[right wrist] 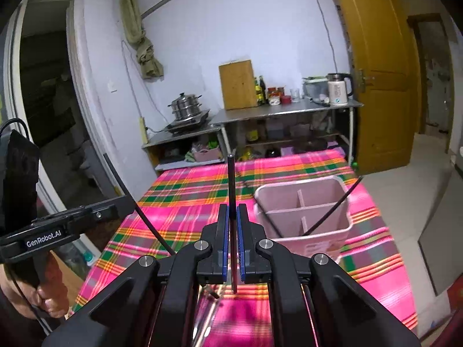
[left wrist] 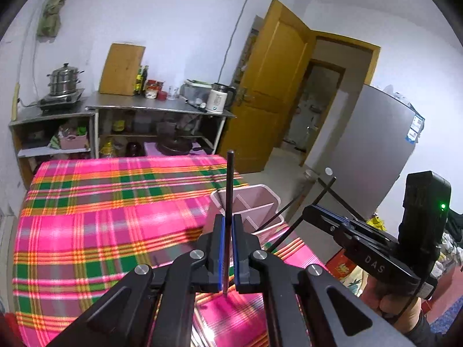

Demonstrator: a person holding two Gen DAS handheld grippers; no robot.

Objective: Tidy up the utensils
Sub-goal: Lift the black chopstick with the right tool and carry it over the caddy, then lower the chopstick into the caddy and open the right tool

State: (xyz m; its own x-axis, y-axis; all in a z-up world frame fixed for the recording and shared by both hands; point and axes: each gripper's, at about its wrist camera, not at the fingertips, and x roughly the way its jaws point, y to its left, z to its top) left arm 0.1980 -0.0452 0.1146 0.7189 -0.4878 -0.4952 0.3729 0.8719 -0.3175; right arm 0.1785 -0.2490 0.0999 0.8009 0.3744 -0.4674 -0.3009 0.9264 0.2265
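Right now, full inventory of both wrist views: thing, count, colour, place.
Chopsticks: four visible, black; one in each gripper, two leaning in holder.
Utensil holder: one, pink, divided, on tablecloth.
Tablecloth: one, pink-green-orange plaid, over table.
Steamer pot: one, steel, on stove, low counter.
Kettle: one, white, on steel counter.
Cutting board: one, wooden, against wall.
Door: one, yellow-brown, open.
Left gripper: black, shut on chopstick.
Right gripper: black, shut on chopstick.

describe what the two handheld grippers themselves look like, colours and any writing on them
Both are matte black with blue finger pads and silver pivot bolts. The left gripper carries white "GenRobot.AI" lettering and a black cable. The right gripper shows "DAS" in white, with a green light on its black upright block.
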